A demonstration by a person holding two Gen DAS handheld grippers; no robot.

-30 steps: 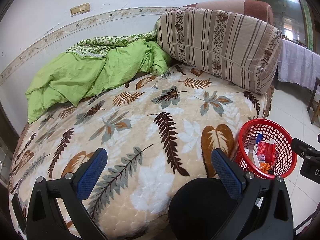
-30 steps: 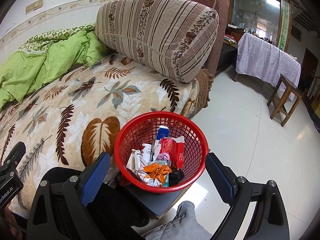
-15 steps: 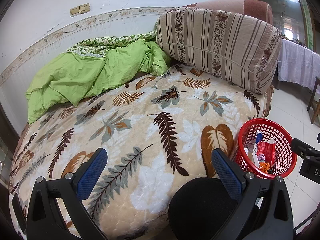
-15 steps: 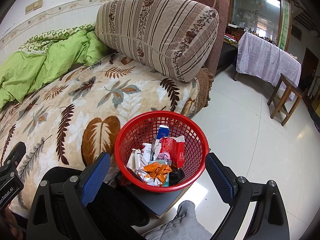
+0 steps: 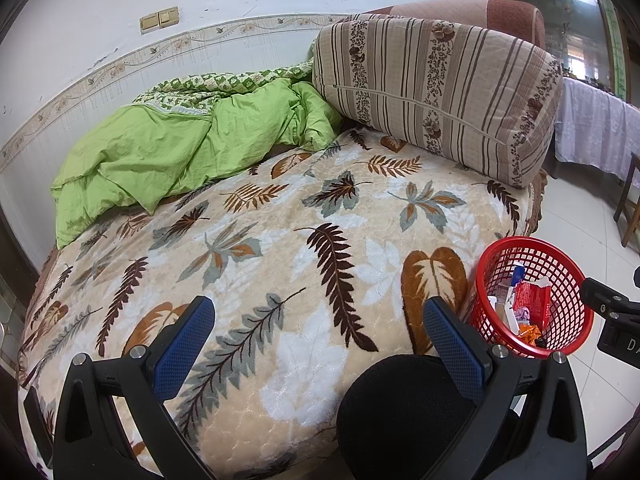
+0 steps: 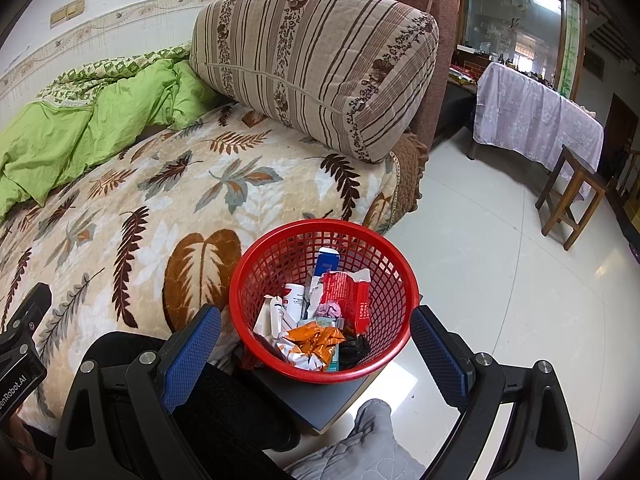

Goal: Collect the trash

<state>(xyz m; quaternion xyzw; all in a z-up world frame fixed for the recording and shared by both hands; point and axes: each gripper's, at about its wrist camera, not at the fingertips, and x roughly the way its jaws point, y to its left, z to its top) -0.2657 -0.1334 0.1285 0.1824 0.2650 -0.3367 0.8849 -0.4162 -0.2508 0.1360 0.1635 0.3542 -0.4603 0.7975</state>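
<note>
A red mesh basket (image 6: 394, 280) stands on a dark low stand beside the bed and holds several pieces of trash: a red wrapper (image 6: 346, 292), an orange foil wrapper (image 6: 314, 338), a blue-and-white box (image 6: 326, 260) and white tubes. It also shows in the left wrist view (image 5: 576, 280) at the right. My right gripper (image 6: 316, 346) is open and empty, its fingers either side of the basket's near rim. My left gripper (image 5: 318, 338) is open and empty above the leaf-patterned bed cover (image 5: 280, 220).
A green quilt (image 5: 180, 152) lies crumpled at the bed's far left and a big striped cushion (image 5: 432, 88) at its head. A black round seat (image 5: 400, 412) sits below the left gripper. A wooden stool (image 6: 572, 196) and cloth-covered table (image 6: 532, 116) stand on the tiled floor.
</note>
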